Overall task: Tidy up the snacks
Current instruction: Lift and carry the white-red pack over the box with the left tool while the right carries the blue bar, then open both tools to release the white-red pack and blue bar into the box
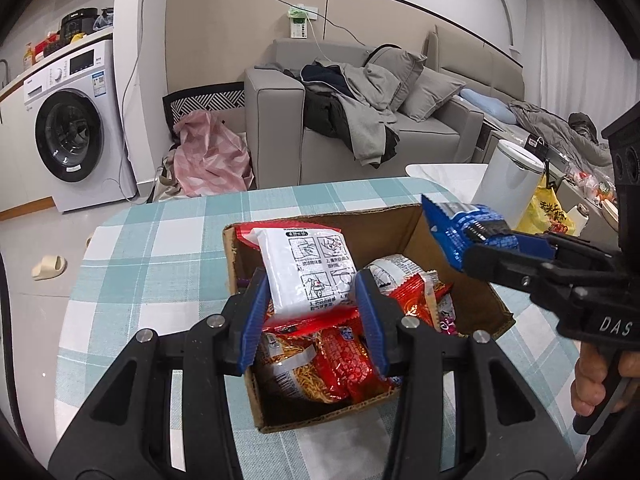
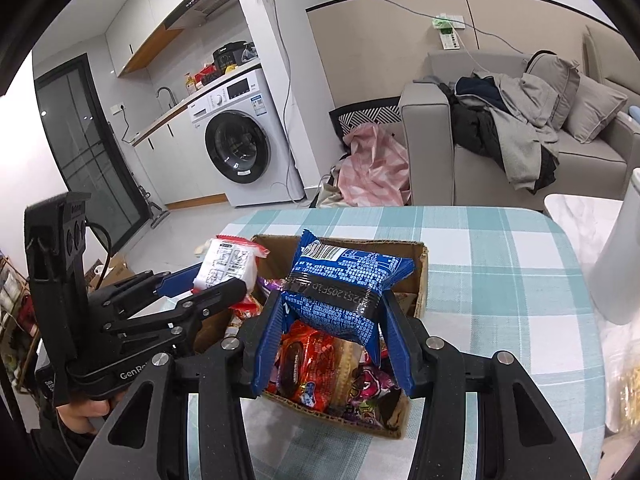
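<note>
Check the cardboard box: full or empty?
Partly full: the cardboard box holds red snack packets, but brown inner wall shows bare at the far end.

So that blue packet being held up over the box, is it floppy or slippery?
The blue packet probably crinkles rather than flops: it stands puffed between the right tool's fingers. Its glossy film looks slippery. It seems light, held by its lower part.

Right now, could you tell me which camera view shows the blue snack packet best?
The right wrist view: the blue snack packet sits centred, its barcode and printing showing, clamped in the right hand-held gripper above the cardboard box. The left wrist view catches it only edge-on at the right, partly hidden by that gripper.
</note>
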Motion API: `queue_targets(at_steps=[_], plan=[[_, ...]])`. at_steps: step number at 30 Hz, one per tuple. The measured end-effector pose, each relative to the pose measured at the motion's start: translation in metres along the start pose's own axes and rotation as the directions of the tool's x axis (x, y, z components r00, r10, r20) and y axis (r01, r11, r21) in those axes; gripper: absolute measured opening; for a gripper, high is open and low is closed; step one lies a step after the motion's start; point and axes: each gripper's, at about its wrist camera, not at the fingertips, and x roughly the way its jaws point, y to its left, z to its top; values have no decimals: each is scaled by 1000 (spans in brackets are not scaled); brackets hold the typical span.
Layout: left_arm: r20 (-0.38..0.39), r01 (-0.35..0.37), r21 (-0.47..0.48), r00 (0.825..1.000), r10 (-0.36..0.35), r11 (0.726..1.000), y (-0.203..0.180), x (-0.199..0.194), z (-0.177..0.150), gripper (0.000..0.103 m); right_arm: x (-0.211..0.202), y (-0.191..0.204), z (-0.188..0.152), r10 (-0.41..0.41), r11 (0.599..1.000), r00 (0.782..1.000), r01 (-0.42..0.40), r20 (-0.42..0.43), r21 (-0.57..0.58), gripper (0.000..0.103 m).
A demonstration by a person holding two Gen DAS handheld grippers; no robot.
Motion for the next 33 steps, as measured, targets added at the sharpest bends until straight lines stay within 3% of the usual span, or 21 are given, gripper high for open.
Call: queue_targets(at_steps=[23, 27, 29, 33], plan=[[-78, 2, 25, 997, 0, 1000, -16, 50, -15, 41, 55, -18, -8, 5, 1000, 996, -4, -86, 13, 51], [-71, -1, 35, 997, 3, 999, -16, 46, -15, 57, 47, -14, -7, 6, 1000, 997, -6, -75, -5, 58], [-57, -9, 35, 998, 11, 999, -17, 38, -16, 84, 38, -14, -9, 5, 1000, 999, -6, -54, -13, 68], [-28, -13, 17, 1000, 14, 1000, -13, 25, -17, 88, 21, -14, -10, -11, 1000, 1000, 10, -13, -22, 79]])
